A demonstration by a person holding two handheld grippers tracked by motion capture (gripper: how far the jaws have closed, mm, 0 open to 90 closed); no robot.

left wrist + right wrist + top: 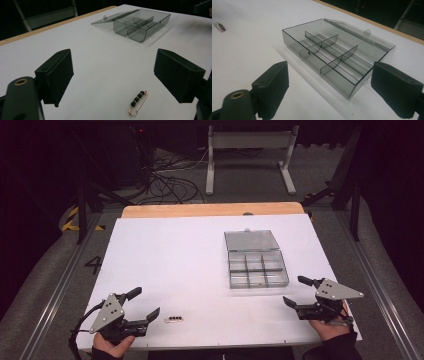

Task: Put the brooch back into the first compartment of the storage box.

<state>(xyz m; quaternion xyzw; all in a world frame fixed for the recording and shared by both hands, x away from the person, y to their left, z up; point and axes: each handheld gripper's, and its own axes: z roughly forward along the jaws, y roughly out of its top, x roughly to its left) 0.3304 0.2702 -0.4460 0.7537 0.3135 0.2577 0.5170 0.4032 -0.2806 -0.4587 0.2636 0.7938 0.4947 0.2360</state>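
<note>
A white table [165, 265] takes up the middle of the high view, with a strip of bare wood along its far edge. Right of centre on it sits a clear grey compartment box [258, 268], its lid [251, 240] folded flat back toward the top of the frame and its dividers marking out several small cells; in the right gripper view the same box lies across the centre, just ahead of the jaws. The left gripper [148, 306] sits at the lower left of the high view, held in a hand [112, 347] at the bottom edge, jaws spread wide with nothing between them. The right gripper [299, 295] is at the lower right, also gaping and empty, pointed toward the box. Smallest is the beaded safety pin [174, 319], lying flat on the table low and left of centre, just beside the left gripper's nearer jaw; the left gripper view shows it at lower right, between the jaws but untouched.
</note>
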